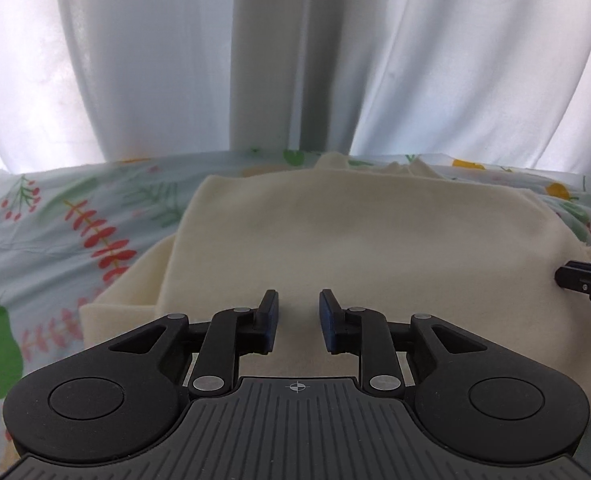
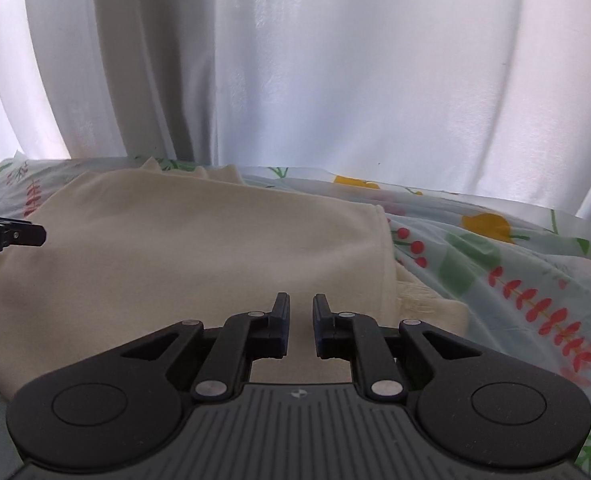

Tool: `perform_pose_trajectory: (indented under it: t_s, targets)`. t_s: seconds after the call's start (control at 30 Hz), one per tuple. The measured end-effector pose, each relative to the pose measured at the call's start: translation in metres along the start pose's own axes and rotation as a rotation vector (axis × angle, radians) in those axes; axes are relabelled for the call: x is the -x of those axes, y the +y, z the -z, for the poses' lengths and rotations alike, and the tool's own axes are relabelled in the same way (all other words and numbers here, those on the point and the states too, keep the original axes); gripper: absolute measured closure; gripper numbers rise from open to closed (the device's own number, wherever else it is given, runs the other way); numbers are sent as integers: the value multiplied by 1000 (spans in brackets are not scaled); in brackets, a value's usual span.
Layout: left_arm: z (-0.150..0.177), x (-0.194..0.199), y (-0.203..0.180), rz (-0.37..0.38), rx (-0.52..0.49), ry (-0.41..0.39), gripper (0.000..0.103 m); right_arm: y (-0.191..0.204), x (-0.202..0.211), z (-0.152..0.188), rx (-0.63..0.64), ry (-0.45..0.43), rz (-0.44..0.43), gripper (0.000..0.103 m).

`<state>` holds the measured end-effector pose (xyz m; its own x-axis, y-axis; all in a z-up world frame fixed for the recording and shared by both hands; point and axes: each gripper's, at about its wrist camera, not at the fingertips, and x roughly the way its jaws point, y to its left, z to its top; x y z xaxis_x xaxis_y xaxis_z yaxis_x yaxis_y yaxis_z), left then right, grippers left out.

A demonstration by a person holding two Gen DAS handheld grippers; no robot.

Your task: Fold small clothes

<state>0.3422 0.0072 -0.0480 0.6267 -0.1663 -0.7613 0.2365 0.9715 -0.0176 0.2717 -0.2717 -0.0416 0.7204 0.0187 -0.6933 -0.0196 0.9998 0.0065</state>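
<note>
Cream garment (image 1: pixel 359 236) folded on floral sheet (image 1: pixel 75 216); both tools empty, slightly parted.

matt cream knit garment (image 1: pixel 355 240); glossy floral sheet (image 1: pixel 75 216)

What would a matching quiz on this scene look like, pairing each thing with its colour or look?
Things:
1. garment
2. bedsheet
3. curtain
4. left tool

Looks:
A. white, hanging in folds
B. black, fingers slightly apart with nothing between
C. plain cream, lying folded
D. pale with printed leaves and berries

Pairs: 1-C, 2-D, 3-A, 4-B
</note>
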Motion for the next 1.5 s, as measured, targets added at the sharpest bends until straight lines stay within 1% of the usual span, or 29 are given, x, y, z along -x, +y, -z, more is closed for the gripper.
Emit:
perform_pose_trajectory:
  t_s: [0.03,0.07,0.13,0.27,0.5,0.6,0.63,0.7,0.77,0.83,0.87,0.93,0.97,1.0,1.03,1.07,1.13,1.2,1.27,1.33,1.4,1.43,1.47,1.5]
  targets:
    - [0,-4,-2,-15,5,-17,76,5,-8,0,21,-2,22,91]
    - [0,-6,-4,-30,-4,-31,76,8,-11,0,42,-28,45,91]
    - [-3,-10,-4,-39,0,-26,76,6,-16,-3,44,-39,69,91]
    - [-6,-16,0,-44,20,-12,74,-8,-24,-7,-34,-39,56,91]
    - [-7,-21,0,-58,17,-20,71,-15,-32,-7,-85,-53,63,89]
    - [-8,-23,2,-64,22,-22,66,-18,-34,-4,-101,-67,59,82]
    - [-8,-23,4,-66,29,-20,62,-19,-35,-5,-104,-67,58,79]
    - [-8,-19,11,-51,64,-16,61,-21,-33,-5,-101,-61,62,73]
    - [-6,-11,23,-45,108,-14,62,-23,-26,-5,-106,-52,64,66]
    - [0,2,36,-54,132,-29,63,-27,-9,-1,-128,-47,61,65]
    - [4,9,43,-82,133,-34,63,-29,1,5,-147,-46,59,65]
    - [14,25,52,-176,124,-42,62,-34,25,21,-194,-37,49,64]
    - [20,34,57,-188,122,-51,62,-37,38,33,-223,-33,40,64]
    - [27,44,63,-172,131,-46,62,-38,49,45,-249,-25,33,64]
    - [35,53,70,-139,156,-40,61,-40,60,57,-273,-20,25,64]
    - [45,62,77,-93,201,-32,57,-40,69,66,-294,-21,21,63]
    - [60,71,84,-30,256,9,56,-41,86,85,-339,-17,16,63]
    - [72,77,86,9,284,27,56,-44,96,100,-395,9,-1,63]
    - [81,81,84,16,284,29,57,-44,98,106,-408,10,-27,63]
    - [84,83,82,29,291,35,58,-41,97,106,-390,10,-40,65]
    - [87,85,81,64,310,49,59,-34,97,102,-359,-12,-52,71]
    - [87,84,81,75,313,56,59,-31,95,98,-336,-16,-37,80]
    - [89,83,79,67,306,66,60,-28,94,97,-313,-17,-23,94]
    - [88,81,77,53,290,71,62,-26,92,95,-289,-15,-9,99]
